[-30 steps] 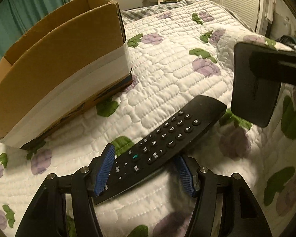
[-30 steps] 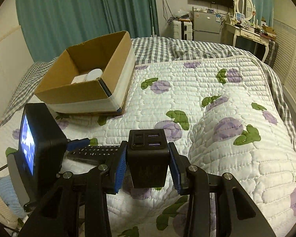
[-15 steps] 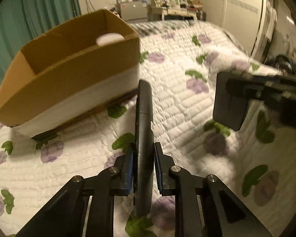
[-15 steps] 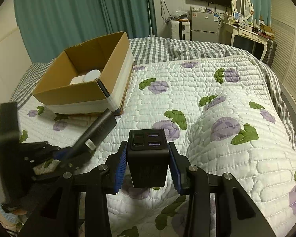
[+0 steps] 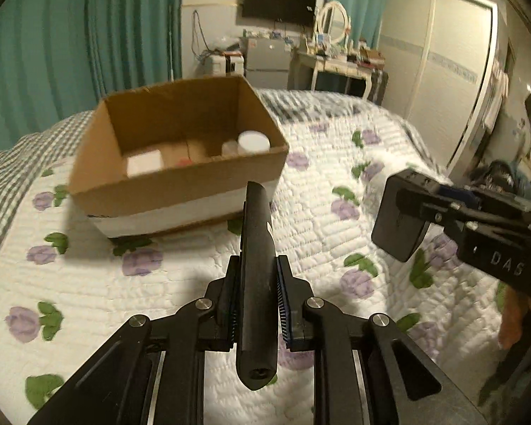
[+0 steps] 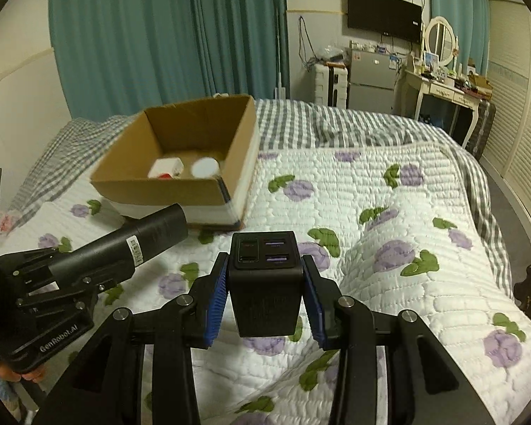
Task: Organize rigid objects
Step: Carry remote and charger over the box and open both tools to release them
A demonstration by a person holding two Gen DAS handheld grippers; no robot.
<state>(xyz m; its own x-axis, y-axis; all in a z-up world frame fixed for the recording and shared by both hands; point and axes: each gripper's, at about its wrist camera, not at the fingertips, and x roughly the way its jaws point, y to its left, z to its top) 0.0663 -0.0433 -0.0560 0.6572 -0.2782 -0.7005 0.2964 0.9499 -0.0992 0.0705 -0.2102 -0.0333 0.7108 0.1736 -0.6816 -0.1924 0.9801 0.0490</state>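
Observation:
My left gripper (image 5: 255, 294) is shut on a black remote control (image 5: 256, 265), held edge-up above the quilt and pointing at the open cardboard box (image 5: 180, 191). The remote also shows in the right wrist view (image 6: 124, 248), left of centre. My right gripper (image 6: 265, 294) is shut on a black charger block (image 6: 263, 283) with USB ports on its front face, held above the bed; it shows in the left wrist view (image 5: 400, 223) at the right. The box (image 6: 180, 184) holds a white round lid (image 6: 204, 167) and a small white box (image 6: 164, 168).
The bed carries a white quilt (image 6: 389, 230) with purple flowers and a grey checked sheet (image 6: 336, 124) behind. Teal curtains (image 6: 159, 35), a white dresser with mirror (image 6: 439, 81) and a wall TV (image 6: 384, 14) stand at the back. A louvred wardrobe (image 6: 520, 124) is on the right.
My left gripper closed on the remote, lifted it off the quilt and turned it edge-up, rising toward the box. The right gripper with the charger block rose slightly and stayed shut.

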